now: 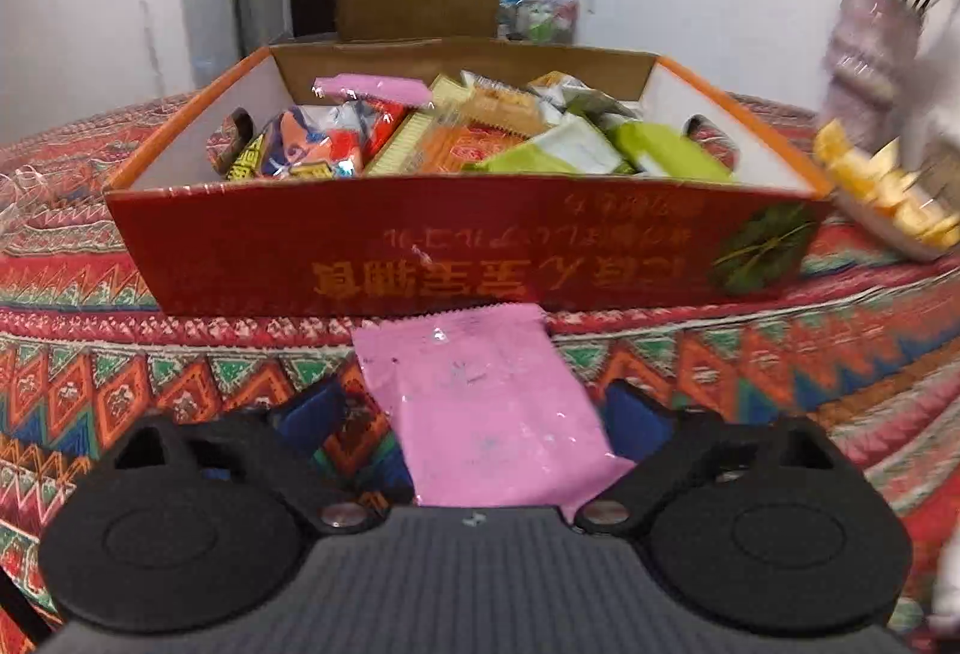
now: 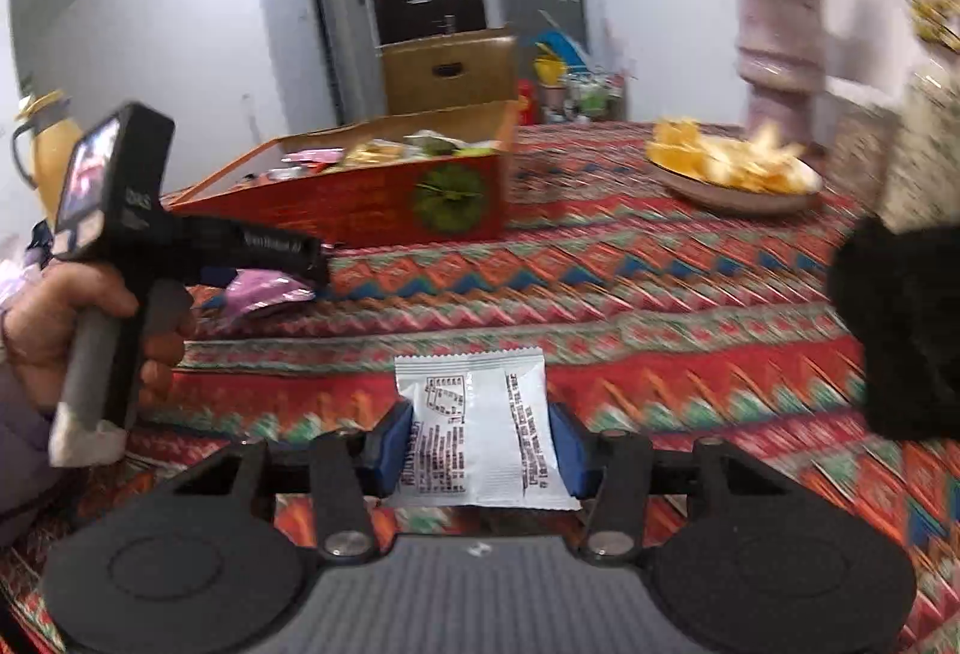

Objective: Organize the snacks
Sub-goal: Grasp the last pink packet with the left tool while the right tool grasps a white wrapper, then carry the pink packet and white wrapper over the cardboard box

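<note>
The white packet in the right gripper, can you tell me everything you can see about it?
The white packet is a small, flat, glossy pouch, probably plastic or foil, with zigzag-cut ends. Its printed back faces up: dark red small print and a boxed table, too small to read. It lies nearly flat just above the patterned tablecloth. The right gripper is shut on it, one blue pad pressing each long side. Its near end hides behind the gripper's body.

A worktop (image 2: 660, 258) under a bright zigzag-patterned cloth carries the things. On it stand a red cardboard snack box (image 1: 468, 240) filled with packets, a plate of yellow chips (image 2: 735, 174) to its right, and a pinkish flower vase (image 2: 780, 48) behind the plate. A pink packet (image 1: 486, 402) lies just before the box.
</note>
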`<state>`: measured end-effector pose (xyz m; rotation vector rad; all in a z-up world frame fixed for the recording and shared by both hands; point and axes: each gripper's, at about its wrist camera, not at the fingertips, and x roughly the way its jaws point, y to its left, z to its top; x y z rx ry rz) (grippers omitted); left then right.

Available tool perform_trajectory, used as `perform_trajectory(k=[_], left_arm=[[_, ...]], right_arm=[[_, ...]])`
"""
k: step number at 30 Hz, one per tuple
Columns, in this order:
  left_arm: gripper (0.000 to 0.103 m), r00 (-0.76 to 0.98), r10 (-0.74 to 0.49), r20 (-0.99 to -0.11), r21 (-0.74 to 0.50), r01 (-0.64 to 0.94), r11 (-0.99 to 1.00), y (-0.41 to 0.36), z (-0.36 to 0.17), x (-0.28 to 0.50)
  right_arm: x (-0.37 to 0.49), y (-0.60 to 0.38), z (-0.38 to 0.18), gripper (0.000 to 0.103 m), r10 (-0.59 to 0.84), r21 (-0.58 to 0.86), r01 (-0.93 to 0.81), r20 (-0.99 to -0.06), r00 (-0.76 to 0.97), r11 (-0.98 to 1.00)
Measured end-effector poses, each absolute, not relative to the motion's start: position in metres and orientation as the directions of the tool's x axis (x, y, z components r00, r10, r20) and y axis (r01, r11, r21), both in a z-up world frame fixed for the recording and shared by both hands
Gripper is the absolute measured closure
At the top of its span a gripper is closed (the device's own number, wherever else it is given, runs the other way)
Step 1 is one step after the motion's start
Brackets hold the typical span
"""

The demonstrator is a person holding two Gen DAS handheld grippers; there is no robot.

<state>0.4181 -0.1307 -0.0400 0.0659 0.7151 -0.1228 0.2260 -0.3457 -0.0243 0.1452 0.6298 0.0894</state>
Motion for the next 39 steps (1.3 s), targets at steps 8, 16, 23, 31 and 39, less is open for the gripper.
perform_trajectory(k=[8,16,23,31,39], left_arm=[[0.04,0.733,-0.206,-0.648,-0.054,0.225,0.973,-0.112,-0.014,0.333],[0.04,0.723,-0.257,-0.641,-0.174,0.189,0.966,-0.063,-0.002,0.237],[0.04,0.784,-0.26,-0.564,-0.152,0.211,0.966,-0.035,0.036,0.233],[0.04,0.821,-0.309,-0.48,-0.13,0.282,0.951,-0.03,0.08,0.328],[0.04,0.79,-0.281,-0.545,-0.104,0.269,0.958,-0.06,0.066,0.46]], right_arm=[[0.211,-0.352,-0.031,0.055,0.165,0.199,-0.061,-0.566,0.808,0.978],[0.196,-0.311,-0.029,0.055,0.26,0.209,-0.17,-0.56,0.786,0.963],[0.206,-0.289,-0.008,0.055,0.299,0.199,-0.225,-0.554,0.777,0.954],[0.287,-0.289,0.056,0.055,0.26,0.11,-0.237,-0.462,0.848,0.965],[0.417,-0.292,0.056,0.055,0.227,0.168,-0.165,-0.482,0.846,0.972]])
